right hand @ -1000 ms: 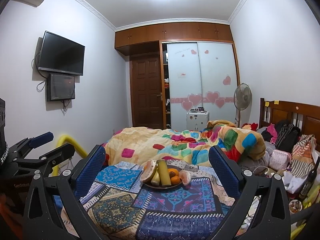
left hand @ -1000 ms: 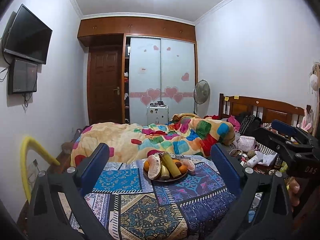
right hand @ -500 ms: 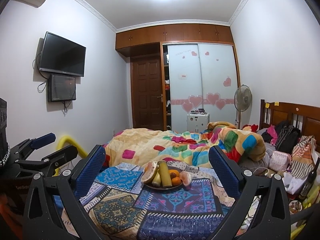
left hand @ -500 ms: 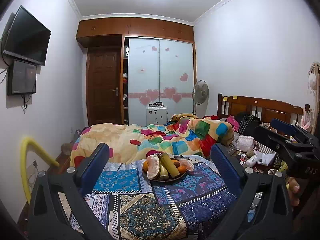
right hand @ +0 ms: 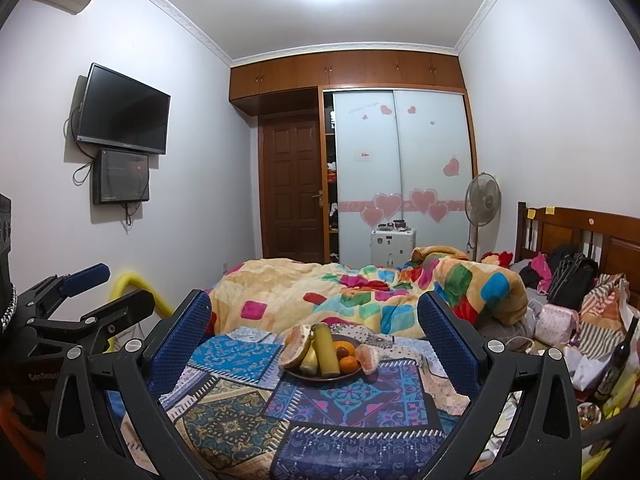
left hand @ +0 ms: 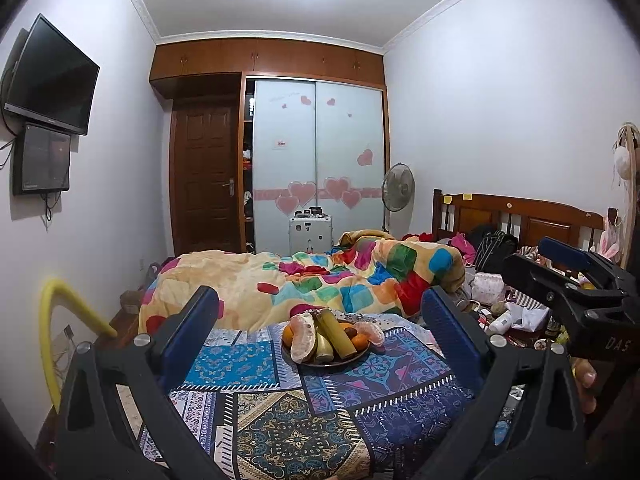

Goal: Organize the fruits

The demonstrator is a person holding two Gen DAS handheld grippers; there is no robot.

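A dark plate (left hand: 352, 358) (right hand: 298, 374) stands on a table under a patterned cloth (left hand: 280, 412) (right hand: 340, 412). It holds peeled pomelo pieces (left hand: 301, 338) (right hand: 295, 341), a yellow-green stalk (left hand: 336, 334) (right hand: 326, 346), a small banana (left hand: 323, 346), oranges (left hand: 360, 340) (right hand: 346, 350) and a dark round fruit (right hand: 341, 353). My left gripper (left hand: 320, 332) is open and empty, well short of the plate. My right gripper (right hand: 314, 334) is open and empty too, also short of it. Each gripper shows in the other's view, the right (left hand: 568, 276), the left (right hand: 92, 292).
A bed with a colourful quilt (left hand: 320, 280) lies behind the table. Clutter of bags and bottles (right hand: 592, 328) fills the right side. A yellow tube (left hand: 52, 320) stands at the left wall. A wardrobe (left hand: 316, 168), a fan (left hand: 396, 188) and a door (left hand: 204, 180) are far back.
Both views have shifted slightly; the plate sits a touch lower and nearer between the fingers. Both grippers stay open and empty.
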